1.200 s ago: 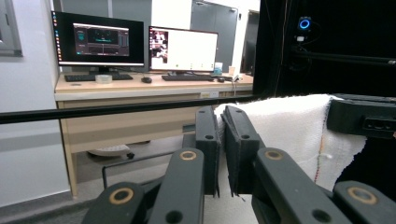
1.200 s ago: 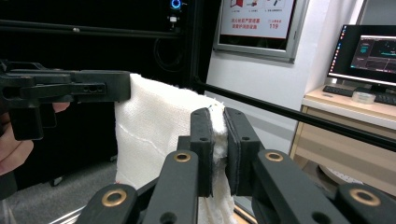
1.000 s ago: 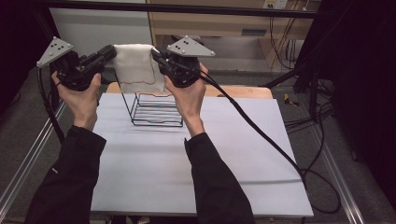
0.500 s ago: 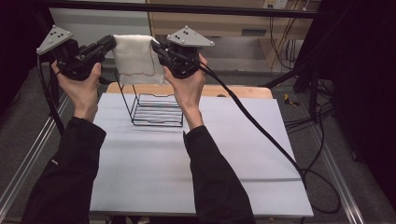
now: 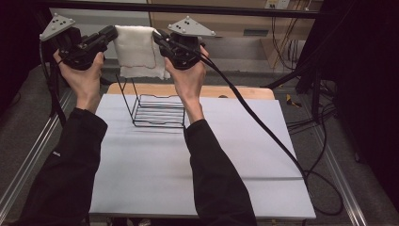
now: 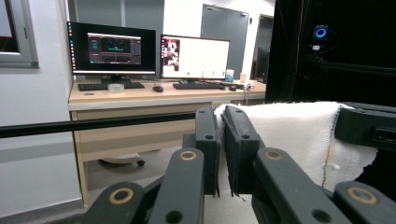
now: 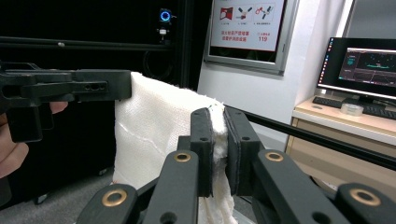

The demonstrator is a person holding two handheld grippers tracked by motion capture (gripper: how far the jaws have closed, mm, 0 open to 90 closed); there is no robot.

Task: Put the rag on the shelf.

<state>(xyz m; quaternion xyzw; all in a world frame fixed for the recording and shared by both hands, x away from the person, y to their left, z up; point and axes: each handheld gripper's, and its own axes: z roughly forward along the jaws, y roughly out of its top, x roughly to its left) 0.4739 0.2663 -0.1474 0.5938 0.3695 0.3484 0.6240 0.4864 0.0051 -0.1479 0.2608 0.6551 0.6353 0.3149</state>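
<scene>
A white towel (image 5: 139, 52) hangs stretched between my two grippers, high above the table's far edge. My left gripper (image 5: 114, 33) is shut on its left top corner, and my right gripper (image 5: 156, 35) is shut on its right top corner. In the left gripper view the jaws pinch the towel (image 6: 289, 135) at its edge, my left gripper (image 6: 222, 119) closed. The right gripper view has the towel (image 7: 154, 126) draped from my right gripper (image 7: 217, 121), with the other gripper at the far corner. A black wire rack (image 5: 157, 110) stands on the table below the towel.
The white table top (image 5: 188, 165) has a wooden board (image 5: 235, 92) along its far edge. A thick black cable (image 5: 263, 127) trails from the right gripper across the table to the right. A desk with monitors (image 6: 149, 53) stands beyond the table.
Both grippers have risen and moved a little farther away with the towel held between them. The towel now hangs higher above the wire rack.
</scene>
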